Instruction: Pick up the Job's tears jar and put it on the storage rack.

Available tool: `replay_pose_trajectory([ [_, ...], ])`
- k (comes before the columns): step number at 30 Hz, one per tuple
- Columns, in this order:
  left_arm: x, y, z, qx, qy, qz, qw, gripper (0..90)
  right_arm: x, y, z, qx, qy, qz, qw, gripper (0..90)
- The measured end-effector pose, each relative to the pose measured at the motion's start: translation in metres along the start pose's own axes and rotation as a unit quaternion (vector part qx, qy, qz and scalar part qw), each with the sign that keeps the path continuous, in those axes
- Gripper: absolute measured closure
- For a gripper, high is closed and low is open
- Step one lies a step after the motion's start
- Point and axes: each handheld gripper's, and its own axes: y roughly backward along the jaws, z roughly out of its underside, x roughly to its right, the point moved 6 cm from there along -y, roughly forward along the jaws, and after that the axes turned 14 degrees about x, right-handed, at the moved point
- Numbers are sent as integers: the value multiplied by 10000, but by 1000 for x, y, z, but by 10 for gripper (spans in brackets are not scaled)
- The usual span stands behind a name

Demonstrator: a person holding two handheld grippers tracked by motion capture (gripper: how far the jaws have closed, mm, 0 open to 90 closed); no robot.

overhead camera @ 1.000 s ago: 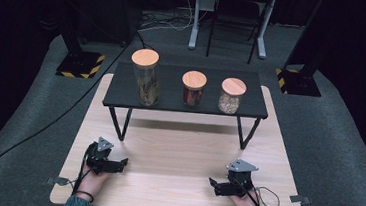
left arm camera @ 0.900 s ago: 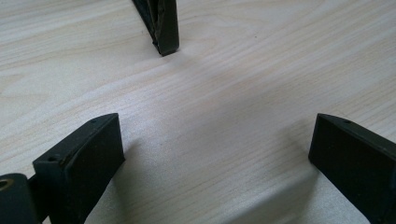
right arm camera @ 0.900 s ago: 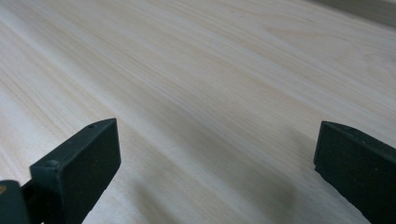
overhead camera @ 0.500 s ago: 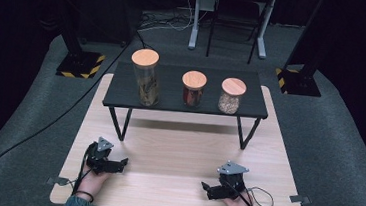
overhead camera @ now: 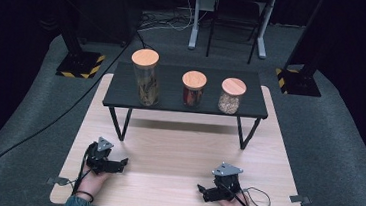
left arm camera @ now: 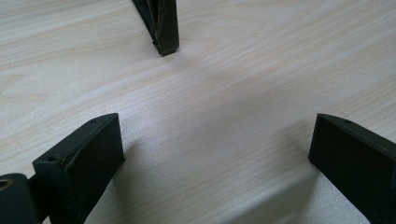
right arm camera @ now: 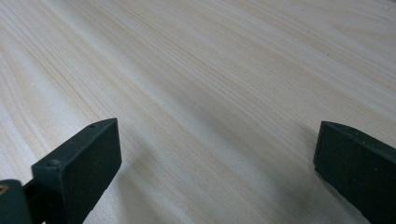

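Two grippers rest low on the table, one in each hand, and both stand released with nothing between their jaws. My left gripper lies near the front left corner, pointing right across the wood. In the left gripper view its jaws are spread wide over bare grain, and a black shelf leg comes down just ahead of them. My right gripper sits near the front right, turned inward toward the left. In the right gripper view its jaws are equally wide apart, with only pale wood between them. I read this as a resting posture: both tools are parked flat and open so either can go up without first having to let go of anything.

Further out, a black shelf stands across the back half of the table on thin legs. Three jars with wooden lids are lined up on it, well apart from both grippers. The tall jar is at the left. The red jar stands in the middle, and the grain jar is at the right. They are spaced apart, which I judge leaves room for open jaws around any one.
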Motion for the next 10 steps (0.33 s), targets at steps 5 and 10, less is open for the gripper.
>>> replay_pose_trajectory([
  [5, 0, 0, 0, -1, -1, 0, 10000, 26, 0, -2, 2, -151, 40, 42, 9999, 6],
  [10, 0, 0, 0, 0, -1, 0, 10000, 26, 0, -2, 2, -163, 49, 40, 9998, 1],
])
